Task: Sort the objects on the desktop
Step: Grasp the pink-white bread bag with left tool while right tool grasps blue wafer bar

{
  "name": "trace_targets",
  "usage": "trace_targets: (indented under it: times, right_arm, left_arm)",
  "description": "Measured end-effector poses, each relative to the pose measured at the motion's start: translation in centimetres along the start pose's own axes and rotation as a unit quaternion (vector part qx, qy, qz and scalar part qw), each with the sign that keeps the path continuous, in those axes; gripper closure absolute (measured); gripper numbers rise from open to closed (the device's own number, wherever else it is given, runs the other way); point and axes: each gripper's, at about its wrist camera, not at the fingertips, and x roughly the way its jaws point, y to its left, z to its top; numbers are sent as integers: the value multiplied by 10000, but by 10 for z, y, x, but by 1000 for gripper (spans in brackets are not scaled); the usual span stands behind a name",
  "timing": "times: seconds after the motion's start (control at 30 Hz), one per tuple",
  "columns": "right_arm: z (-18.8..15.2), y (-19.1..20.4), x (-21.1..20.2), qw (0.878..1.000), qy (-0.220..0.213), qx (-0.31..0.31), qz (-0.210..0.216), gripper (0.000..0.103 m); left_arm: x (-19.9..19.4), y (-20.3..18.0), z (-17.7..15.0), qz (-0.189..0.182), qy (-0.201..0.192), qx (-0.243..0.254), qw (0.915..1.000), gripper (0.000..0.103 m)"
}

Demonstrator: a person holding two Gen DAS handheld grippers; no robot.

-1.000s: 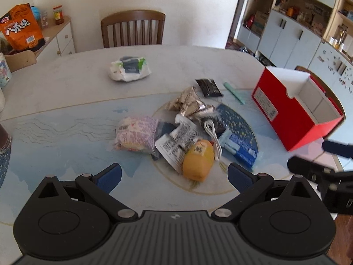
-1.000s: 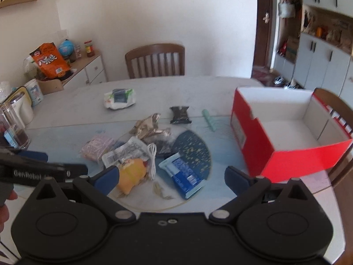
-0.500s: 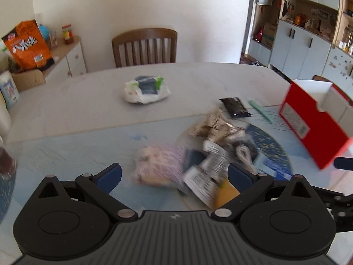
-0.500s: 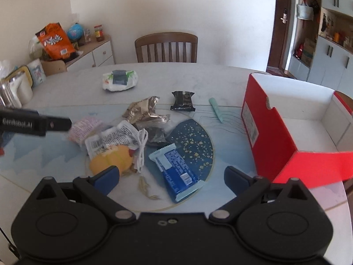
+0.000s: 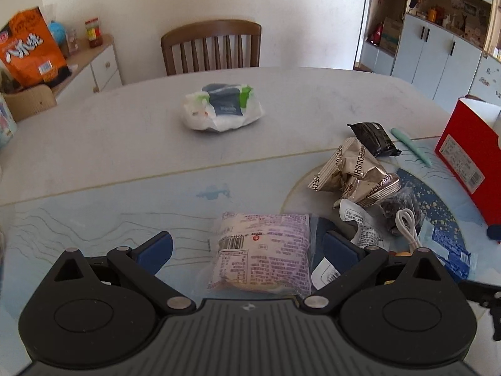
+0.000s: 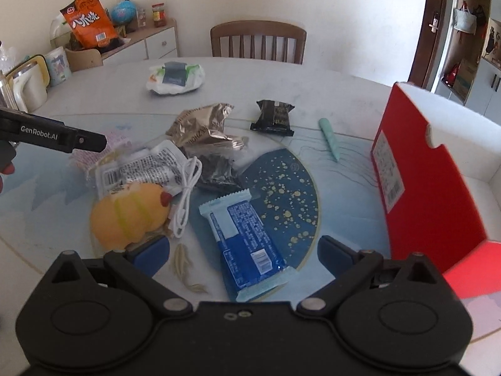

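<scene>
The left gripper (image 5: 247,246) is released, its fingers straddling the pink packet (image 5: 262,249) on the table (image 5: 125,144). The right gripper (image 6: 244,252) is also released, the blue packet (image 6: 245,235) lying between its fingers; the red box (image 6: 422,169) stands to their right.

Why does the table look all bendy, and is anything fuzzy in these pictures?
Left wrist view: the fisheye lens bows the table edge and tilts the cabinets inward; the pale purple packet is sharp. Right wrist view: the same bending leans the red box and door frame; the yellow plush toy looks soft and smeary, while the blue wrapper is crisp.
</scene>
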Motion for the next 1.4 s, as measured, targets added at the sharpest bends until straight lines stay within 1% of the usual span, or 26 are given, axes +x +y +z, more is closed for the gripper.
trace_targets:
  times: [0.2, 0.43, 0.6, 0.83, 0.9, 0.97, 1.0, 1.03, 1.1, 1.27, 1.3, 1.4]
  right_arm:
    - [1, -4, 19, 9998, 158, -25, 116, 3]
    - [3, -7, 32, 9995, 264, -31, 164, 3]
    - [4, -7, 37, 9992, 315, 11, 253, 5]
    - [1, -4, 39, 9992, 297, -196, 163, 8]
    - [1, -2, 39, 9993, 273, -228, 141, 11]
    - [2, -2, 38, 9994, 249, -211, 124, 15]
    - [2, -2, 38, 9995, 234, -200, 120, 20]
    - [3, -3, 37, 9995, 209, -198, 113, 28]
    - [5, -2, 37, 9996, 181, -190, 116, 36]
    - [7, -2, 37, 9996, 182, -183, 107, 47]
    - [8, -2, 36, 9996, 183, -177, 110, 52]
    - [9, 0, 35, 9996, 190, -205, 108, 59]
  left_arm:
    - [15, 0, 0, 19, 128, 93, 9999, 0]
    - [25, 5, -1, -77, 274, -22, 9996, 0]
    - [27, 6, 0, -136, 284, -78, 9995, 1]
    - [29, 6, 0, -172, 295, -68, 9994, 3]
    - [31, 5, -1, -189, 313, -50, 9993, 4]
    - [32, 4, -1, -229, 340, -26, 9992, 9]
    - [32, 3, -2, -245, 342, -10, 9991, 10]
    - [33, 2, -2, -266, 343, 12, 9991, 12]
    - [32, 0, -2, -271, 329, 53, 9991, 14]
    - [32, 0, -2, -285, 339, 67, 9990, 18]
    - [32, 1, -1, -302, 346, 62, 9989, 18]
    - [31, 1, -1, -314, 355, 68, 9989, 20]
